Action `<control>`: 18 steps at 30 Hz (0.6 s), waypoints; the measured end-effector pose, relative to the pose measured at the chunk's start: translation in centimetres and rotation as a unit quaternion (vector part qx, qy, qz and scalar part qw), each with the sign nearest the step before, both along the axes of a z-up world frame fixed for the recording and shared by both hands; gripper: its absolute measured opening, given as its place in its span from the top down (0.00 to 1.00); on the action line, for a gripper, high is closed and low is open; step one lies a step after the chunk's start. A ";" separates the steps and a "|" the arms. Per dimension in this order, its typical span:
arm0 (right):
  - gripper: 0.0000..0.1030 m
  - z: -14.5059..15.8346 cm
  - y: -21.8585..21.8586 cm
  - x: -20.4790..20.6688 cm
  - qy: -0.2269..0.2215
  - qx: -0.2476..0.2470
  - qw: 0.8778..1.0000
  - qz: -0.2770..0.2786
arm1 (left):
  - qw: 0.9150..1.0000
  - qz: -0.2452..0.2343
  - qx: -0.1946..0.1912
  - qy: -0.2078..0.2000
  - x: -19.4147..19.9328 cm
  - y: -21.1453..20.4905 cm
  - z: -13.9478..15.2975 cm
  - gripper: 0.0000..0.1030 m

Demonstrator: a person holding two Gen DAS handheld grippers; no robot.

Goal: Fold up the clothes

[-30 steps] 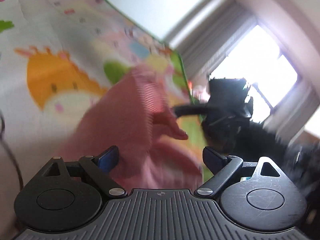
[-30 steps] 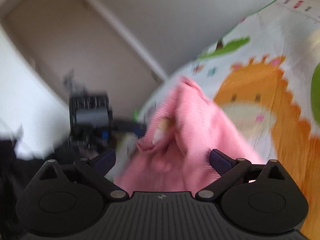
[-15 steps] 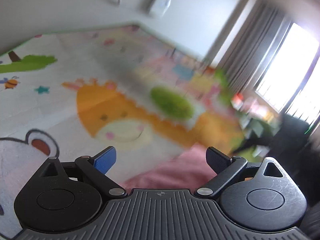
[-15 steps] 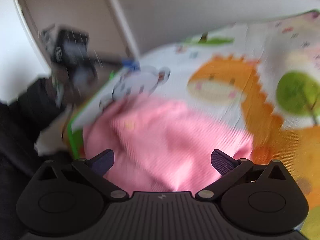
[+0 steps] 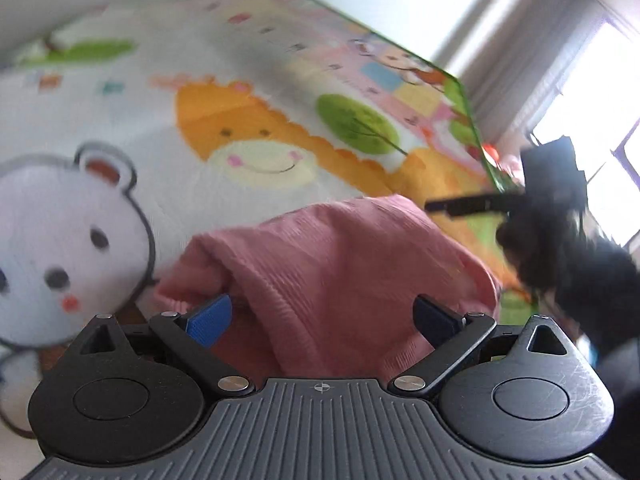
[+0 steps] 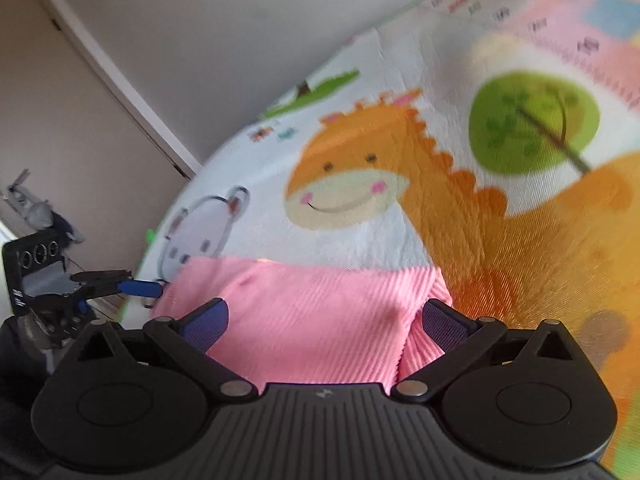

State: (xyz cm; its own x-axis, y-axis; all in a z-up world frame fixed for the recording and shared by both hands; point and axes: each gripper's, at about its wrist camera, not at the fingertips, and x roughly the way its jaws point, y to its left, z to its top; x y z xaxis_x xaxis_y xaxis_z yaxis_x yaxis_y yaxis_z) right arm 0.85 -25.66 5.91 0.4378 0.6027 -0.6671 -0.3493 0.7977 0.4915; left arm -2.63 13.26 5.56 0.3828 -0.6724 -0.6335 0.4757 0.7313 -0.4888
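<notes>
Both fingers [image 5: 210, 322] wide over garment [image 5: 340, 280]

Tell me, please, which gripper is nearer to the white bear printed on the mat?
Left. The left gripper sits right beside the white bear; the right gripper is across the pink garment, farther off.

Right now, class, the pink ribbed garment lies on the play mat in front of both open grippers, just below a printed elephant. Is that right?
Not quite. The printed animal just beyond the pink ribbed garment is an orange giraffe, not an elephant; the right wrist view shows it clearly. The rest holds: the garment lies on the play mat, and the left gripper and right gripper are open.
</notes>
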 end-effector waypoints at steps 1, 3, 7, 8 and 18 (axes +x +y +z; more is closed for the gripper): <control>0.00 -0.7 0.3 0.6 0.012 -0.001 1.000 -0.003 | 1.000 0.010 -0.004 0.018 0.8 -0.2 -0.7 0.03; 0.00 -2.1 0.8 1.6 0.038 0.011 0.999 -0.006 | 0.998 0.022 -0.016 0.049 2.3 -0.7 -1.8 0.03; 0.00 -2.2 1.2 3.8 0.030 0.082 0.996 -0.022 | 0.996 0.049 -0.059 0.038 5.8 -1.1 -0.9 0.03; 0.00 -1.5 1.0 4.2 0.010 0.105 0.994 -0.029 | 0.995 0.060 -0.071 0.023 6.5 -1.0 -0.1 0.03; 0.00 -3.2 3.0 5.6 -0.001 0.054 0.998 -0.015 | 0.997 0.062 -0.047 0.003 9.2 -0.6 -2.8 0.03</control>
